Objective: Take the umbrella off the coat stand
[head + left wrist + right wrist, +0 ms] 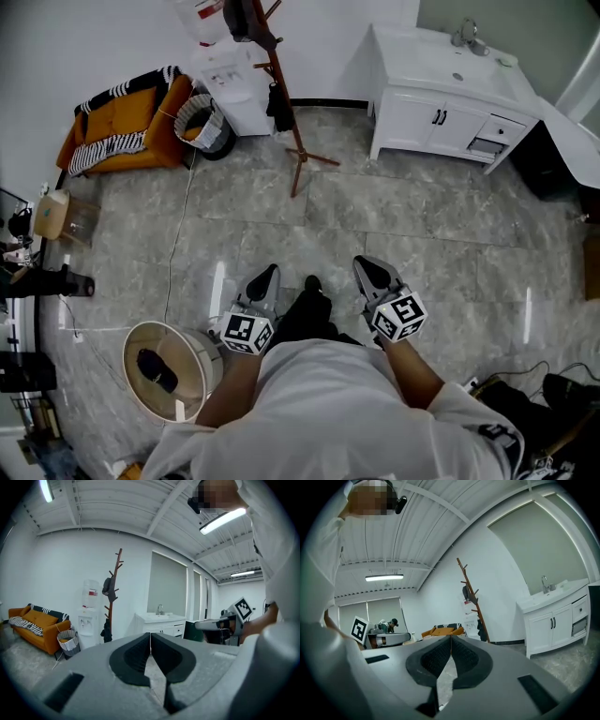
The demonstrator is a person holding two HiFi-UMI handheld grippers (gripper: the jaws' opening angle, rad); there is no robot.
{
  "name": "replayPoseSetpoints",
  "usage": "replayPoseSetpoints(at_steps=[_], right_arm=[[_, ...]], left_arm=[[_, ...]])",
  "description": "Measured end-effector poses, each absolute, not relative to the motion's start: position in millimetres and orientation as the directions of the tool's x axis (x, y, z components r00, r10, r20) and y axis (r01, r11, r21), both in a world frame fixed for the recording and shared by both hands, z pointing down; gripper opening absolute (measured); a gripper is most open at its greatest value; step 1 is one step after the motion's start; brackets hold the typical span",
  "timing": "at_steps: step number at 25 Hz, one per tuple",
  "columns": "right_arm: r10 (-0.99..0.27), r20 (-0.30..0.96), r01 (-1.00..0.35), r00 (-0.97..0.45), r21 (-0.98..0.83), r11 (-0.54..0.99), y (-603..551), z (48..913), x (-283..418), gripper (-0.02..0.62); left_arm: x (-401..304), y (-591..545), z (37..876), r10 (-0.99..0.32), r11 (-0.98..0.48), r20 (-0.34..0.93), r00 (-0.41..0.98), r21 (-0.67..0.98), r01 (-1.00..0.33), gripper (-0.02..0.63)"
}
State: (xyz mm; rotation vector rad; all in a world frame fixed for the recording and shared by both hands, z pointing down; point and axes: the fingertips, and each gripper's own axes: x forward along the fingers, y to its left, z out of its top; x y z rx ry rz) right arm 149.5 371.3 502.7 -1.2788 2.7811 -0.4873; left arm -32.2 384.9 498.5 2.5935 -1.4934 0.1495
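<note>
Left gripper (268, 275) and right gripper (368, 268) are held side by side over the grey tiled floor (412, 225). The jaws of each are pressed together, with nothing caught between them. The wooden coat stand (298, 150) is seen well apart, across the room, just beside the water dispenser (230, 80). The umbrella (278, 106), a dark folded bundle, is hung low on the stand's trunk. A second dark item (246, 19) is hung near the top.

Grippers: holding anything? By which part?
Nothing held. The left gripper and right gripper are both shut and empty; the coat stand is across the room, untouched.
</note>
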Motion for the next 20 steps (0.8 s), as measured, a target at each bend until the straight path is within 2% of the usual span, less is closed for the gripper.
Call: replayPoseSetpoints(at_steps=[9,20], right_arm=[[-0.766,0.106,-0.756,-0.634,-0.292,0.586,315.4,500.8,156.9,0.015],[-0.751,0.103,-0.748,-0.652,-0.247,0.616,175.3,468.9,139.5,0.015]], left_arm=[[-38.7,321.3,498.7,-0.858,-0.486,0.136,0.495,0.097,-0.869,0.017],[-56.9,181.2,496.0,-0.859,-0.483,0.120,0.498,0.134,-0.865,0.017]])
